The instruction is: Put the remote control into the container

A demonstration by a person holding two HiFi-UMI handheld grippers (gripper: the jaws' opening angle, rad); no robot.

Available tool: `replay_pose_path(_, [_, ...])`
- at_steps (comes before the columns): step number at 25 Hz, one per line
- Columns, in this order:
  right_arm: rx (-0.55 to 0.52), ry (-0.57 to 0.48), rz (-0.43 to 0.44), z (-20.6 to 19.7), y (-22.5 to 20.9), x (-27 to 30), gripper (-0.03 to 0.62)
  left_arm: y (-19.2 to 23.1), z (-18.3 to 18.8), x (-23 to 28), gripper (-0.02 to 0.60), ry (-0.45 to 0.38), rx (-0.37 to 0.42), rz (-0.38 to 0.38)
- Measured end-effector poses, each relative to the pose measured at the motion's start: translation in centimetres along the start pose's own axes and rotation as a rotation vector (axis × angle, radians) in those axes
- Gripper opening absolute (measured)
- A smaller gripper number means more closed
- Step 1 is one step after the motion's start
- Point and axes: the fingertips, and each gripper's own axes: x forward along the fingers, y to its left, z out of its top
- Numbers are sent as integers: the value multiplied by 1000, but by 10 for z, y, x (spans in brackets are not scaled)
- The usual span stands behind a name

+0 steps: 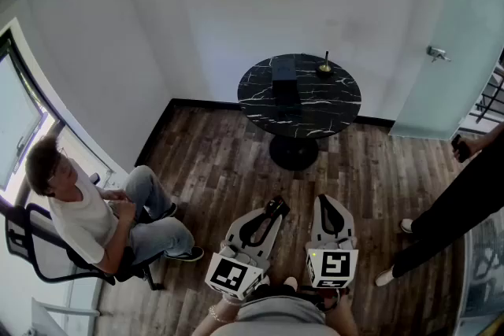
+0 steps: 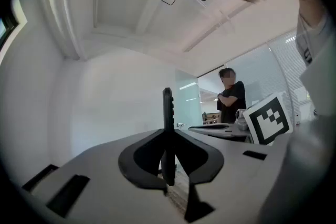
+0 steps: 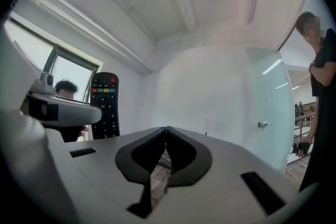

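My left gripper (image 1: 270, 215) is shut on a black remote control (image 1: 276, 207), whose end sticks out past the jaws. In the left gripper view the remote control (image 2: 167, 107) stands edge-on, clamped between the dark jaws of the left gripper (image 2: 168, 132). Beside it my right gripper (image 1: 328, 205) is shut with nothing in it; its own view shows the right gripper (image 3: 166, 130) with its jaws touching, and the remote control (image 3: 105, 105) to the left. A dark box-like container (image 1: 283, 79) sits on the round black marble table (image 1: 315, 110) ahead, well beyond both grippers.
A small brass object (image 1: 324, 68) stands on the table's far side. A person sits in a chair (image 1: 87, 220) at the left by a window. Another person in black (image 1: 461, 204) stands at the right. A glass door (image 1: 449, 51) is at the back right. The floor is wood.
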Motion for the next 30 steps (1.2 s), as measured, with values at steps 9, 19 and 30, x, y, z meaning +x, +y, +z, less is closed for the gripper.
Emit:
replay_pose_path(9, [22, 5, -10, -5, -12, -5, 14, -9, 1, 9, 63, -19, 0, -21])
replay_pose_path(19, [18, -19, -18, -8, -37, -14, 15, -22, -2, 22, 63, -24, -8, -1])
replay_pose_path(30, [12, -24, -14, -14, -62, -2, 15, -28, -5, 50, 63, -27, -18, 26])
